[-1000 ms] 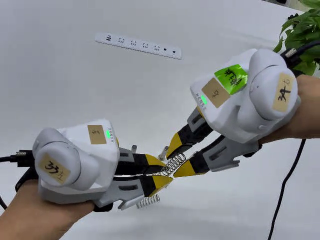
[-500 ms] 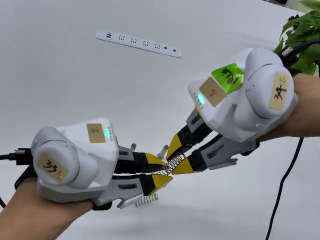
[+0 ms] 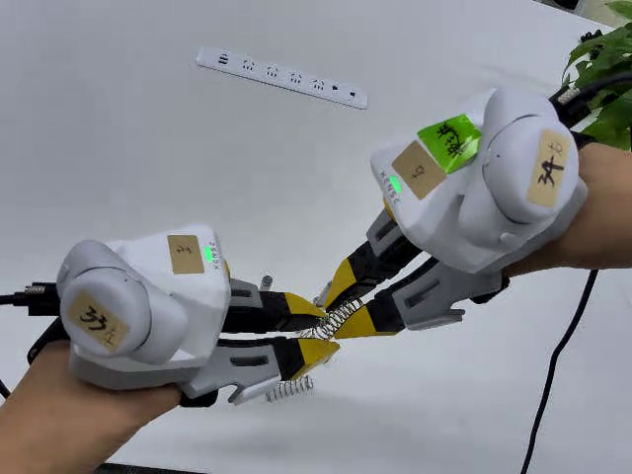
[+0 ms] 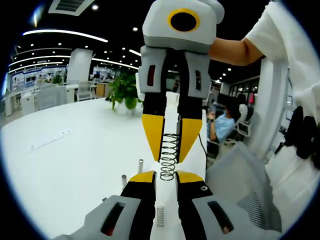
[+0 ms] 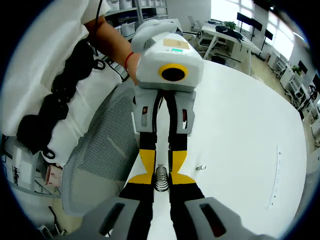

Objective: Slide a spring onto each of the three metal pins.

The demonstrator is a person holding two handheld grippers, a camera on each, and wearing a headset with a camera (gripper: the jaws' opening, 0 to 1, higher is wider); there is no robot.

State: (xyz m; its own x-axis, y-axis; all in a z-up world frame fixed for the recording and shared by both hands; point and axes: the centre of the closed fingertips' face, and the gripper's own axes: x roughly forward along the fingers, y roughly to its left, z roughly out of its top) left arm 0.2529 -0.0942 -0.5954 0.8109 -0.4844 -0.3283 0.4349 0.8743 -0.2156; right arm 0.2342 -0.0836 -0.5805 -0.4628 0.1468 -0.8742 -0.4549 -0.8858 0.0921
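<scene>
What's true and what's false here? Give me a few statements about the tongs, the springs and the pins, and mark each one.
1. A coiled metal spring sits between the tips of the left tongs and the right tongs. True.
2. Every spring is already on a pin. False: a second small spring lies loose on the white table, and two upright metal pins stand bare.
3. A white power strip lies on the table beyond the tongs. True.
4. A plant stands beside the left tongs. False: the leafy green plant is on the right tongs' side, at the head view's right edge.
</scene>
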